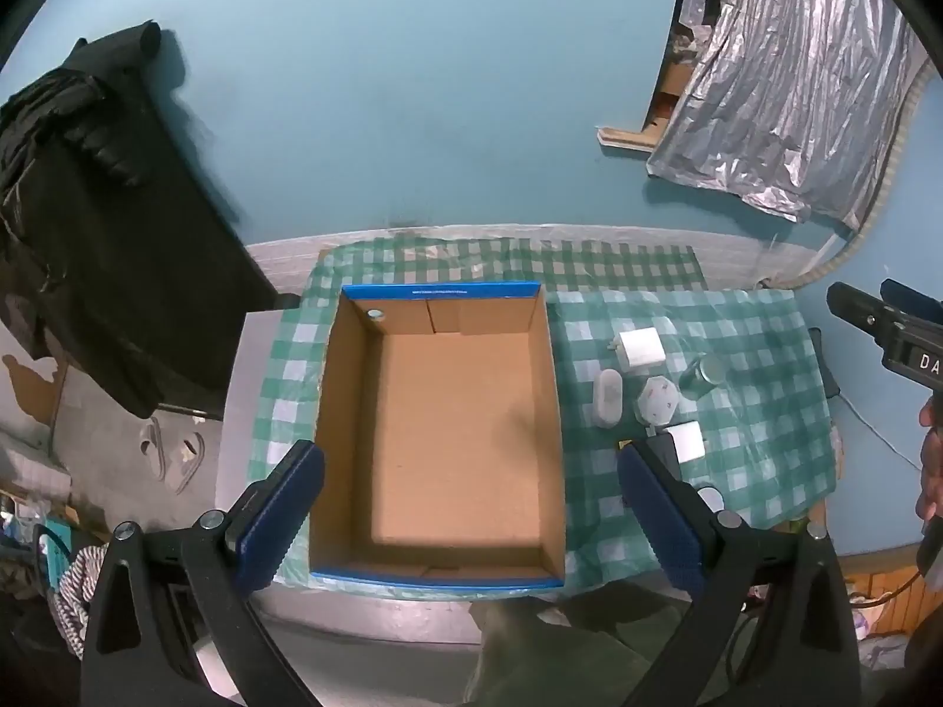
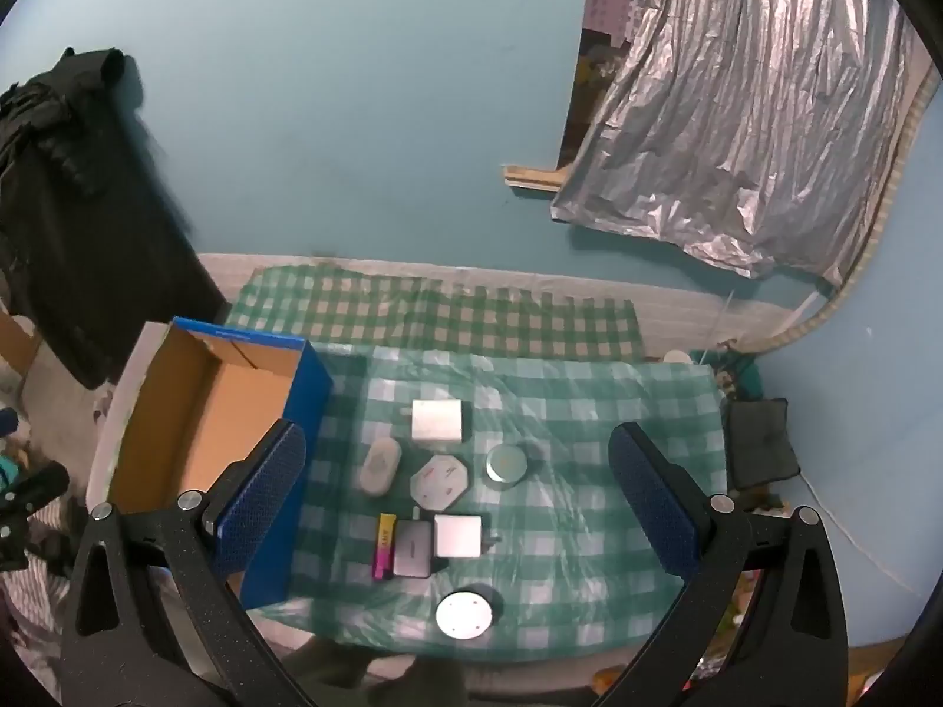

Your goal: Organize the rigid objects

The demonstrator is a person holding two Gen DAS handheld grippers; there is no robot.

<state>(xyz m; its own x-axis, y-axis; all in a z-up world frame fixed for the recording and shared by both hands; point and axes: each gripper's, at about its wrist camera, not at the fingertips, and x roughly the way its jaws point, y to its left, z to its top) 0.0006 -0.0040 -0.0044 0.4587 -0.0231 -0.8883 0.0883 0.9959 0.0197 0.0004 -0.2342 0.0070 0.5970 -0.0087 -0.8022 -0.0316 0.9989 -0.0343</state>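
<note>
An open cardboard box (image 1: 436, 430) with a blue rim sits on a green checked cloth; it also shows in the right wrist view (image 2: 194, 412). My left gripper (image 1: 471, 506) is open and empty above the box. My right gripper (image 2: 465, 501) is open and empty above several small objects: a white square charger (image 2: 436, 421), an oval white case (image 2: 380, 465), an octagonal white plug (image 2: 439, 480), a round tin (image 2: 505, 462), a pink and yellow lighter (image 2: 384, 548), a grey block (image 2: 411, 548), a second white charger (image 2: 458, 536) and a white disc (image 2: 463, 614).
The checked cloth (image 2: 589, 412) covers a small table against a blue wall. Black clothing (image 1: 100, 224) hangs at the left. A crinkled silver sheet (image 2: 737, 135) hangs at the right. A dark pouch (image 2: 757, 442) lies at the table's right edge.
</note>
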